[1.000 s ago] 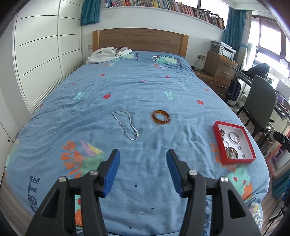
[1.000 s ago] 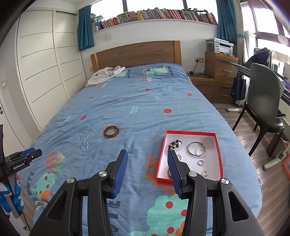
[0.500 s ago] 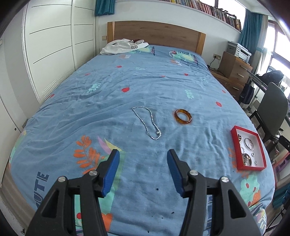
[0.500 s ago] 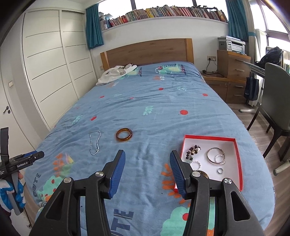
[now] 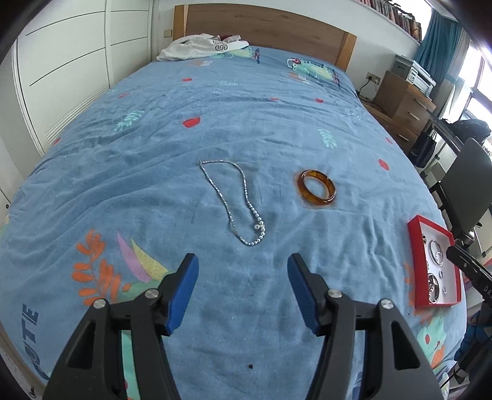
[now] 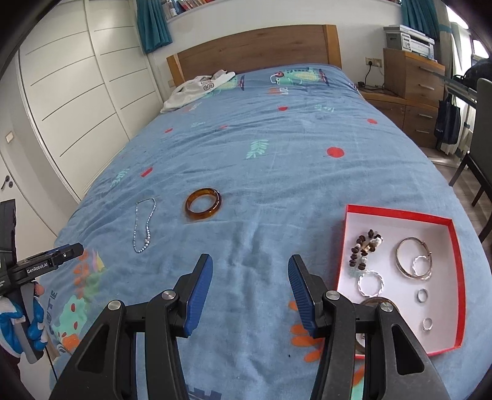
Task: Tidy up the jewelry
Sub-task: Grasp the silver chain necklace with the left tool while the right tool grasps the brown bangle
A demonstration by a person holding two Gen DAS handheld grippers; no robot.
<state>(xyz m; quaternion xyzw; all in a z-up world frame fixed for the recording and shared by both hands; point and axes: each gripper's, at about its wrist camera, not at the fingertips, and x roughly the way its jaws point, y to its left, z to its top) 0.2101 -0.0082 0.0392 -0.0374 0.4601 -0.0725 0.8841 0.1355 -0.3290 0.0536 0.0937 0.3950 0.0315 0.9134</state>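
Observation:
A silver bead necklace (image 5: 236, 200) (image 6: 144, 226) lies looped on the blue bedspread, with an amber bangle (image 5: 317, 190) (image 6: 203, 204) to its right. A red tray (image 6: 402, 215) (image 5: 415, 264) at the bed's right side holds several rings, silver bracelets and a dark bead bracelet (image 6: 364, 247). My left gripper (image 5: 243, 267) hovers just short of the necklace, its jaws opening with nothing between them. My right gripper (image 6: 249, 269) stands open and empty over bare bedspread, left of the tray and nearer than the bangle. In the right wrist view, the left gripper (image 6: 61, 255) shows at the left edge.
A white garment (image 6: 196, 87) lies near the wooden headboard (image 5: 261, 23). White wardrobe doors (image 5: 61, 61) line the left side of the bed. A wooden dresser (image 6: 412, 83) with a printer and a dark chair (image 5: 467, 184) stand to the right.
Both grippers have moved forward and down toward the bed, so necklace, bangle and tray look nearer. The left gripper's jaws have spread a little wider.

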